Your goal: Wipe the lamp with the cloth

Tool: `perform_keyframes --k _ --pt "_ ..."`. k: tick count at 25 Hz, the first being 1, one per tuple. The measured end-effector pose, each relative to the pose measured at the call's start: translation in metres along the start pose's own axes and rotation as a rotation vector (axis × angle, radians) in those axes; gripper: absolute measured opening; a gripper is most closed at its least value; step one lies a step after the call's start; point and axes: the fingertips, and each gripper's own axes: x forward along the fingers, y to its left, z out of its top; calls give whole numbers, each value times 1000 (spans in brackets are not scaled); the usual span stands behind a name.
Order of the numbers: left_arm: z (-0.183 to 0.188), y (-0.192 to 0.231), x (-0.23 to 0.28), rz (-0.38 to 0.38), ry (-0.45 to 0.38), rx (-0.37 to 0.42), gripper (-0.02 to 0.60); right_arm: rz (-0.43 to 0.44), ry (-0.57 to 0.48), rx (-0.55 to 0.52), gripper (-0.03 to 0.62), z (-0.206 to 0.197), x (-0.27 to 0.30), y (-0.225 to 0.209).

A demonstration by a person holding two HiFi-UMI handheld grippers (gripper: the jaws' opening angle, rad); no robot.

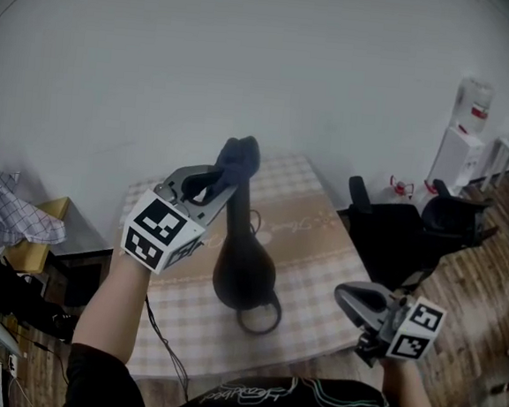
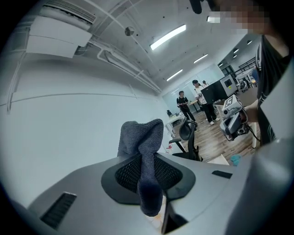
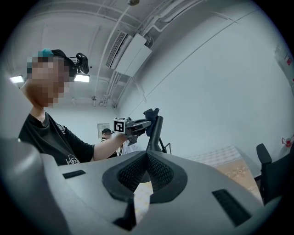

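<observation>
Black shirt (image 1: 255,400) of the person fills the bottom edge of the head view; both forearms reach out from it.

Left gripper (image 1: 219,179) (image 2: 149,176): raised high, jaws closed on a dark blue-grey knit cloth (image 1: 241,159) (image 2: 141,137). The cloth is pinched between the pads; a bunched fold stands above the jaws and a short end hangs below. In the head view the cloth sits against the top end of the lamp neck. The right gripper view confirms this, showing the cloth (image 3: 150,112) at the tip of the upright neck.

Lamp (image 1: 244,275) (image 3: 155,132): black, with a bulbous lower body, a slim neck and a ring-shaped foot. It stands near the middle of the table (image 1: 321,248), which is covered in a beige checked tablecloth.

Right gripper (image 1: 357,300) (image 3: 147,158): low, at the near right corner of the table and well apart from the lamp. Pad tips are together with nothing between them; only tablecloth shows below the pads.

Surroundings: black office chair (image 1: 394,226) just right of the table, water dispenser (image 1: 461,147) against the wall beyond it, and a checked fabric (image 1: 11,208) draped at far left.
</observation>
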Motion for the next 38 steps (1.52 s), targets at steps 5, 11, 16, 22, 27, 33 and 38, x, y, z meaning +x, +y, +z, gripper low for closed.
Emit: perform_keyframes --k 5,11,16,22,27,33,38 --pt "-11 -14 -4 -12 24 -16 66 23 11 10 11 -4 -5 1" --pt "-23 -33 -11 -15 51 -55 66 49 14 15 11 -8 -12 3" --pt "-34 -53 -16 -23 78 -81 66 78 17 17 11 -11 -17 8" --pt "-53 -79 -26 -39 122 -108 66 93 13 12 11 -13 -23 14" --pt "-63 -98 -35 -64 140 -114 66 105 2 3 11 -12 -21 24" --pt "-71 -118 -46 -89 152 -141 66 102 9 10 11 -14 -14 38" --pt "-84 -145 -55 -147 168 -168 66 84 13 29 11 -23 -6 47"
